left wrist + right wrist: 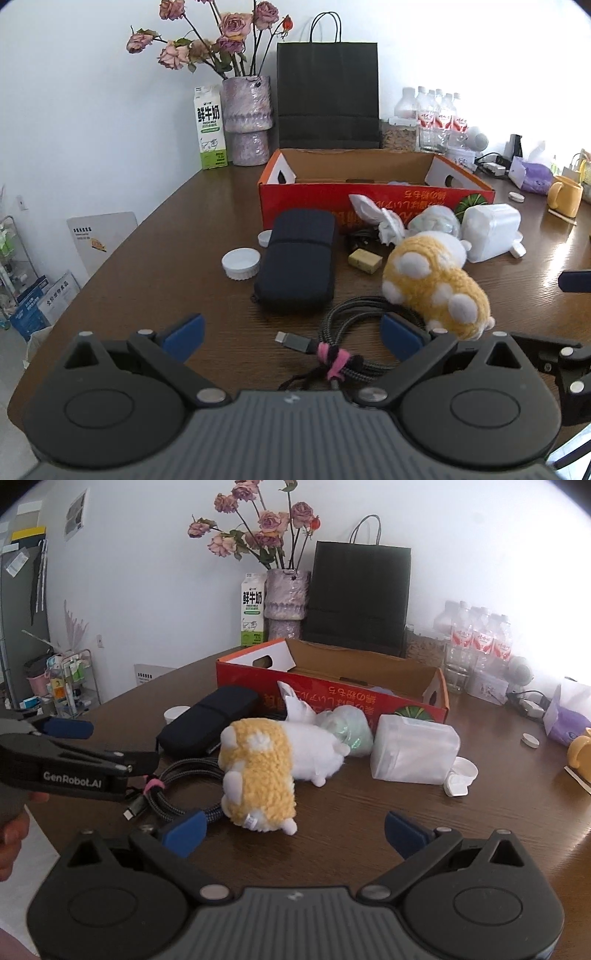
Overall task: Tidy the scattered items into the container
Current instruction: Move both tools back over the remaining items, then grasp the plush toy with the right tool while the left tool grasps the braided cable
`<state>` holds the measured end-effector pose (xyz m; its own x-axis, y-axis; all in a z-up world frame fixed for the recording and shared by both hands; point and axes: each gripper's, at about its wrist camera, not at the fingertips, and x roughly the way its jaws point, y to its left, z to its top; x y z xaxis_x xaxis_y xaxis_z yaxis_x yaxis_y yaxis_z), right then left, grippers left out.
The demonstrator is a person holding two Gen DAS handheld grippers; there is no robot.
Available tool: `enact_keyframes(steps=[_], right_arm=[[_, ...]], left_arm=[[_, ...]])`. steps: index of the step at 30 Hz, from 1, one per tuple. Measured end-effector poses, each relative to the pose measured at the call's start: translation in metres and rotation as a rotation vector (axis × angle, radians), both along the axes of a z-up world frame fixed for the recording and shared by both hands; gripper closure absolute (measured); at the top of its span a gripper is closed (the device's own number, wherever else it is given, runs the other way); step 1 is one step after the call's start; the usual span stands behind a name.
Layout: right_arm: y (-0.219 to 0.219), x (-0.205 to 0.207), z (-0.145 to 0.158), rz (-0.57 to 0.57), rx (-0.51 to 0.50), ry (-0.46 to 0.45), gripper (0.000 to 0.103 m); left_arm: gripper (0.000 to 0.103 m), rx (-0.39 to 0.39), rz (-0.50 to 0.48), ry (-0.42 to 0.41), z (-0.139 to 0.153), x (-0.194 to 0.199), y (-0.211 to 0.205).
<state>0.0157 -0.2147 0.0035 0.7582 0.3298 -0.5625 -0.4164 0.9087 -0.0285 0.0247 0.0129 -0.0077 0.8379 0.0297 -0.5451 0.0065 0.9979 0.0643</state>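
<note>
i have both tongs low over the brown worktop [155, 240], in front of the red cardboard box [369, 199], which is my landmark. the left tongs [291, 338] stand wide apart, holding nothing, with the coiled braided cable [354, 321] lying between their blue pads [184, 336]. the right tongs [293, 830] are also spread apart and empty, with the tail end of the yellow-and-white plush toy [266, 771] just ahead of the gap.

the box sits open-topped near the back of the worktop; i can just see something pale inside it over the rim. the scattered things lie in front of the box: the dark zip pouch [299, 262] is at its left front corner, with a white ribbed lid [242, 263] left of the pouch. a crumpled white tissue [380, 218] and a pale green bundle [347, 731] lie against the box's front wall, a small tan block [365, 260] is just in front of them, and a white plastic jug [413, 753] lies on its side by the box's right front corner. the plush lies nearer to me than these, touching the cable's coil.

behind the box stand a black paper bag [328, 96], a vase of dried roses [247, 122] and a milk carton [209, 127].
</note>
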Motion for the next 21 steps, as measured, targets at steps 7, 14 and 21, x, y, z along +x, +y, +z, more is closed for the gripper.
enact_keyframes(steps=[7,14,21], right_arm=[[0.011,0.026,-0.004,0.017,0.028,0.052,0.0],[0.037,0.064,-0.008,0.064,0.018,0.115,0.001],[0.05,0.089,-0.014,0.084,0.039,0.199,0.031]], left_arm=[[0.0,-0.006,0.036,0.024,-0.003,0.008,0.013],[0.0,0.004,0.062,0.028,0.0,0.011,0.031],[0.0,0.005,0.058,0.05,-0.001,0.019,0.036]])
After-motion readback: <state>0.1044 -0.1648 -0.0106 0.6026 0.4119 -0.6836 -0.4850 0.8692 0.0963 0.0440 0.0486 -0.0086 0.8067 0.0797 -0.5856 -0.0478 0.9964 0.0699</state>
